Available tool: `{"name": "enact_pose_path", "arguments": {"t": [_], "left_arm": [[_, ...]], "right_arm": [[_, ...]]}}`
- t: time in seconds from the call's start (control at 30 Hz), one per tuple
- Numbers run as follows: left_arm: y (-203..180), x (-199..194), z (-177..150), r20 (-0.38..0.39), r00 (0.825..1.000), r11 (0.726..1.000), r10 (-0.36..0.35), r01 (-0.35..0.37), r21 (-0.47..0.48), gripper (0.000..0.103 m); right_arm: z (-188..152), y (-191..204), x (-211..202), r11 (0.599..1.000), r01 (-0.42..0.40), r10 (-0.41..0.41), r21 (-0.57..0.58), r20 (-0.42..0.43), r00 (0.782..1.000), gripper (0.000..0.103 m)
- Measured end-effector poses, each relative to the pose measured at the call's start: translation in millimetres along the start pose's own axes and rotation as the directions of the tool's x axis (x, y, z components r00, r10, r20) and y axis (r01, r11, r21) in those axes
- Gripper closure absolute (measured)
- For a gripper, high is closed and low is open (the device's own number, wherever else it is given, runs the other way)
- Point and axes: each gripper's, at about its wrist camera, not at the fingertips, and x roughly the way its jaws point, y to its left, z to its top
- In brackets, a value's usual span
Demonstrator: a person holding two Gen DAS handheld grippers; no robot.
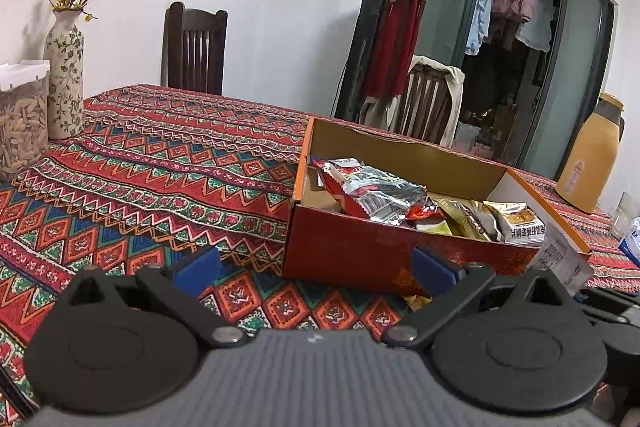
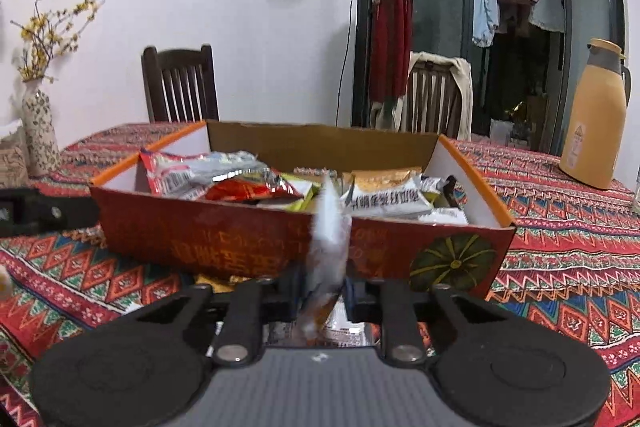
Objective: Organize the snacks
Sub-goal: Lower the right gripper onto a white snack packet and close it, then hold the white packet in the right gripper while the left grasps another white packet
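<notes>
An open red and orange cardboard box (image 1: 360, 251) (image 2: 224, 239) stands on the patterned tablecloth, with several snack packets (image 1: 380, 195) (image 2: 200, 171) inside. My right gripper (image 2: 324, 291) is shut on a thin white and brown snack packet (image 2: 330, 239) that stands edge-on in front of the box's near wall. The same packet (image 1: 562, 255) shows at the right of the left wrist view. My left gripper (image 1: 316, 271) is open, its blue pads (image 1: 198, 269) wide apart with nothing between them, low over the cloth at the box's left front corner.
A floral vase (image 1: 64, 75) and a clear lidded container (image 1: 22, 131) stand at the far left. A yellow thermos jug (image 2: 596, 123) is at the back right. Two chairs (image 2: 180, 87) stand behind the table. Loose packets (image 2: 344, 323) lie on the cloth under my right gripper.
</notes>
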Motion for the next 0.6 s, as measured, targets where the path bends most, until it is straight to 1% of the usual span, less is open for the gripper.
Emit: {"name": "enact_pose_path", "arguments": {"t": [0.1, 0.27, 0.37, 0.5, 0.6], "left_arm": [[1, 2, 0, -0.008, 1.000, 1.000, 0.003, -0.003, -0.003, 0.000], [1, 4, 0, -0.016, 1.000, 1.000, 0.002, -0.002, -0.003, 0.000], [1, 5, 0, -0.024, 1.000, 1.000, 0.004, -0.004, -0.003, 0.000], [1, 6, 0, -0.026, 1.000, 1.000, 0.007, -0.007, -0.006, 0.000], [1, 7, 0, -0.032, 0.999, 1.000, 0.010, -0.010, -0.003, 0.000]], "right_arm": [[1, -6, -11, 1.000, -0.007, 0.007, 0.020, 0.033, 0.999, 0.091], [1, -22, -34, 0.999, 0.000, -0.004, 0.054, 0.089, 0.996, 0.091], [-3, -37, -43, 0.997, 0.036, -0.041, 0.062, 0.096, 0.995, 0.091], [-10, -58, -46, 0.992, 0.088, -0.095, 0.089, 0.082, 0.992, 0.091], [-15, -66, -41, 0.989, 0.092, -0.100, 0.117, 0.070, 0.992, 0.091]]}}
